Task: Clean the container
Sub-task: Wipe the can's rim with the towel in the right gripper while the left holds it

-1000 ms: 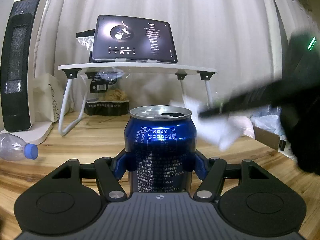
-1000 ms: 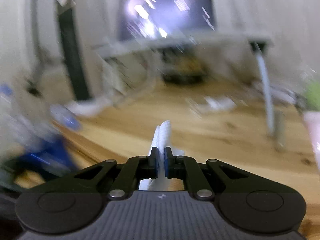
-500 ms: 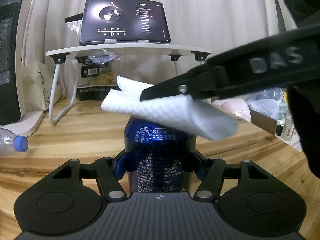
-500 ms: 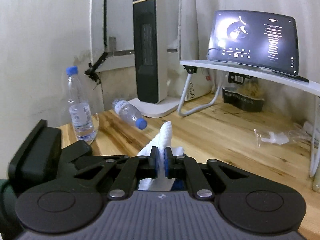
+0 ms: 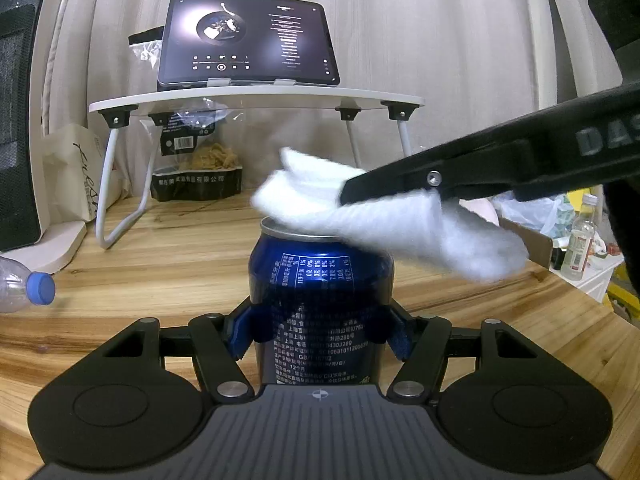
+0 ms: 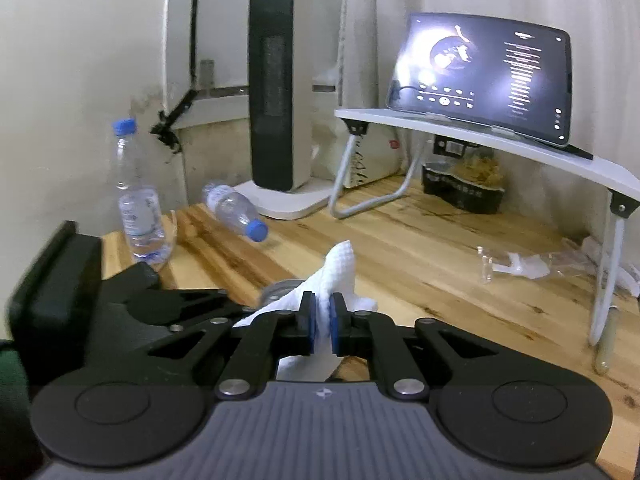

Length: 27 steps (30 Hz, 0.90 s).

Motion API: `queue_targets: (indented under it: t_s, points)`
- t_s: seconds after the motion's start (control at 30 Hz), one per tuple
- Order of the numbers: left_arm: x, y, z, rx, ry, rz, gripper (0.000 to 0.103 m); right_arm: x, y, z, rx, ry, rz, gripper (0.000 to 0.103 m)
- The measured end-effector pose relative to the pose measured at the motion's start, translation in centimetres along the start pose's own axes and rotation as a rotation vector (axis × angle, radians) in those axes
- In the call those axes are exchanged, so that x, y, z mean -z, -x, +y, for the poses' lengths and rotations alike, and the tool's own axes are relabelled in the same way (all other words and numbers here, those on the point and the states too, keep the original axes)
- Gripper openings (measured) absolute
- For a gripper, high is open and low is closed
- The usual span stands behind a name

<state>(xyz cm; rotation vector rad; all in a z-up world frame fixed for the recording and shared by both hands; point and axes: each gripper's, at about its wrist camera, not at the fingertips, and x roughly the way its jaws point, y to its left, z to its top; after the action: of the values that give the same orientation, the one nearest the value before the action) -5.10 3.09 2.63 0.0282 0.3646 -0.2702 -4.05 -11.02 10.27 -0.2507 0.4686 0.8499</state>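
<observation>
L gripper [image 5: 320, 330]: fingers clamped on blue can [image 5: 320, 280], upright on wood tabletop [image 5: 160, 264] | R gripper [image 6: 323, 320]: fingers pinched on white cloth [image 6: 336, 268] | cloth lies across can's top rim, R side | lap desk w/ tablet [image 5: 248, 40] behind

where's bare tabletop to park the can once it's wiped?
Best patch: open wood right of the blue can, between it and the folding desk's legs. Also clear between the can and the snack bag. Crowded: left edge, with a lying bottle, an upright bottle and the heater base; plastic wrappers by the desk leg.
</observation>
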Motion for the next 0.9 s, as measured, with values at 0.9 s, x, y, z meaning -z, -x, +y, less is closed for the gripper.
queue_targets:
  t_s: [0.9]
  points:
    - [0.0, 0.0, -0.1, -0.003, -0.005, 0.001, 0.065, -1.8, -2.2, 2.0, -0.029, 0.055, 0.009, 0.011]
